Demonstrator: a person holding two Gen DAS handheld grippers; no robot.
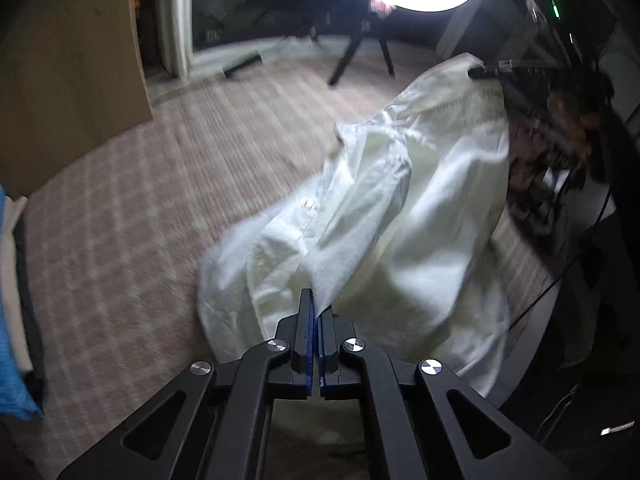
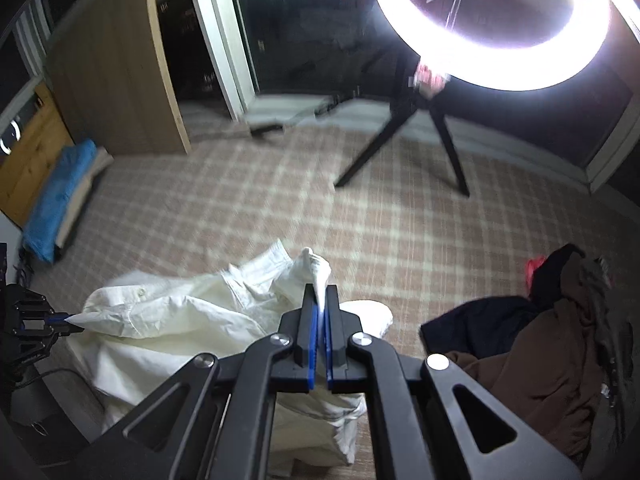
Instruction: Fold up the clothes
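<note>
A white button shirt [image 1: 392,216] hangs stretched between both grippers above the plaid bed cover [image 1: 140,200]. In the left wrist view my left gripper [image 1: 317,312] is shut on a fold of its cloth, and my right gripper [image 1: 486,71] pinches the far corner at the upper right. In the right wrist view my right gripper [image 2: 320,296] is shut on a white corner that pokes up between its blue pads, while my left gripper [image 2: 66,319] grips the shirt [image 2: 180,320] at the far left edge.
A heap of dark brown and black clothes [image 2: 540,352] lies to the right. Folded clothes with a blue piece on top [image 2: 60,196] are stacked at the left beside a wooden cabinet [image 2: 116,72]. A lit ring light [image 2: 500,24] on a black tripod [image 2: 400,140] stands at the far side.
</note>
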